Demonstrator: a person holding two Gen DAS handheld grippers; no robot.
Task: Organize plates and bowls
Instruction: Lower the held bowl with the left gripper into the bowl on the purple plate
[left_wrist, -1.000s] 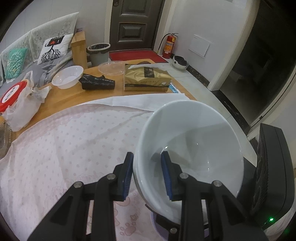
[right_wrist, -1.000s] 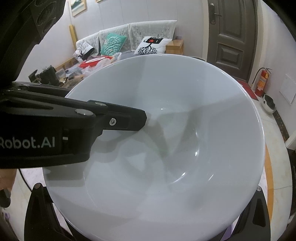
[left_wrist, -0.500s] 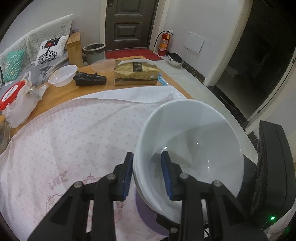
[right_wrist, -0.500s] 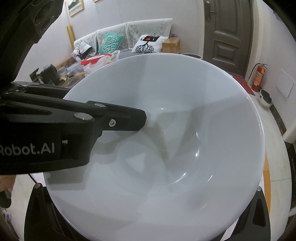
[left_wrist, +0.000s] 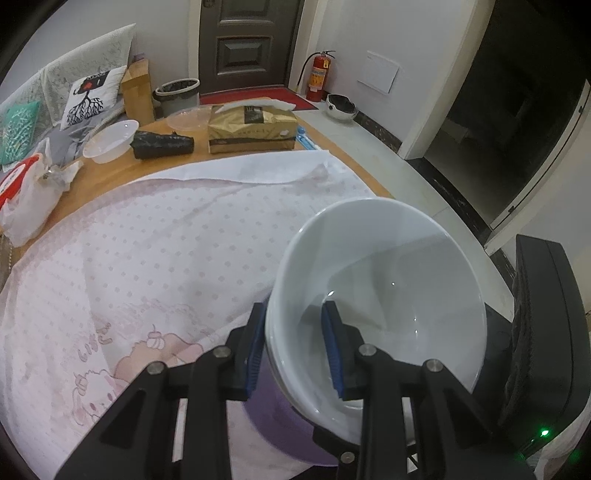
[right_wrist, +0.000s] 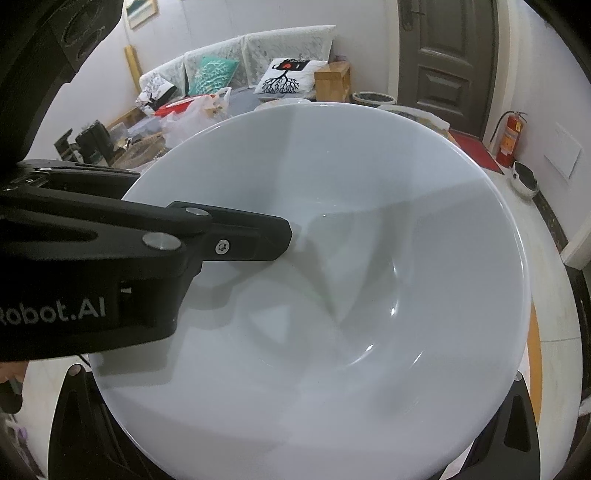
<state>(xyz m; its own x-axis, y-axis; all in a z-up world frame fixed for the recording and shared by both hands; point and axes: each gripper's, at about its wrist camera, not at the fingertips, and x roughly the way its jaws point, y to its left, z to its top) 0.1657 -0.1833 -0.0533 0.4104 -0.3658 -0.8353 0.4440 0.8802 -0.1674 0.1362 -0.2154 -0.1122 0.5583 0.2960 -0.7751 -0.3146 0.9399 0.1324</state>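
A large white bowl is held tilted above the cloth-covered table. My left gripper is shut on the bowl's near rim, one blue pad inside and one outside. In the right wrist view the same bowl fills the frame, with the left gripper's finger reaching in from the left. The right gripper's black fingers show at the bottom corners, under the bowl's rim; its tips are hidden. A purple item lies under the bowl.
At the table's far end stand a small white bowl, a clear plastic dish, a black bag and a gold tissue box. A white bag with a red lid sits at the left edge. The right gripper's black body is close on the right.
The left gripper has lifted and drawn back with the bowl; the table's far objects look smaller and more cloth shows. The grip on the rim is unchanged.
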